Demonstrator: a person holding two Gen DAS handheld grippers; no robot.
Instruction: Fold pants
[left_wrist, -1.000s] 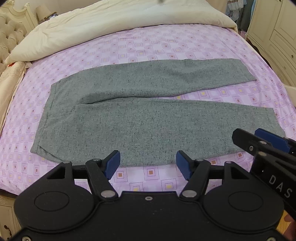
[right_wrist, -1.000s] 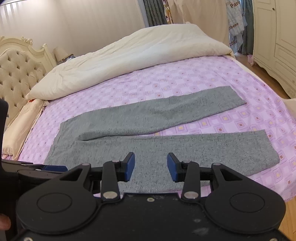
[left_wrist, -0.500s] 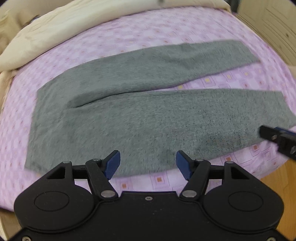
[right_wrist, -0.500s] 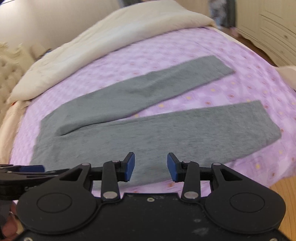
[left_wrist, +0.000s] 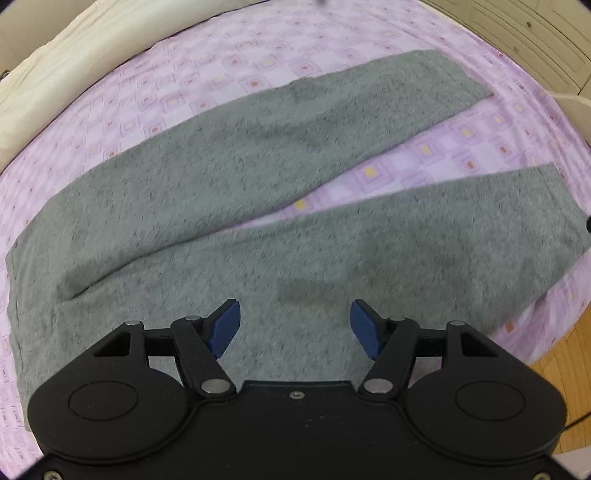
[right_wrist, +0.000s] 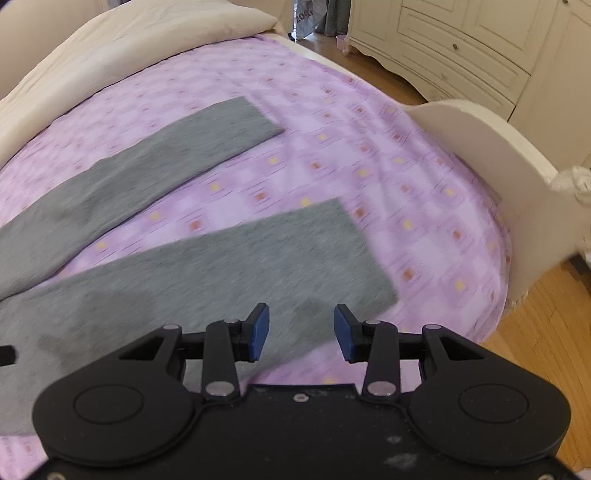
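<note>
Both grippers have dropped in close since half a second ago, and the grey pants (left_wrist: 229, 192) now fill far more of each view, lying flat on the purple bedspread (right_wrist: 369, 155) with the legs spread in a V. The left gripper (left_wrist: 294, 328) hovers over the near leg's upper part, blue pads wide apart and gripping nothing. The right gripper (right_wrist: 301, 332) hangs above that leg's cuff end near the footboard (right_wrist: 491, 144), jaws likewise parted and empty.

Speckled grey pants (left_wrist: 229, 177) on a lilac square-patterned bedsheet (right_wrist: 369, 155).
</note>
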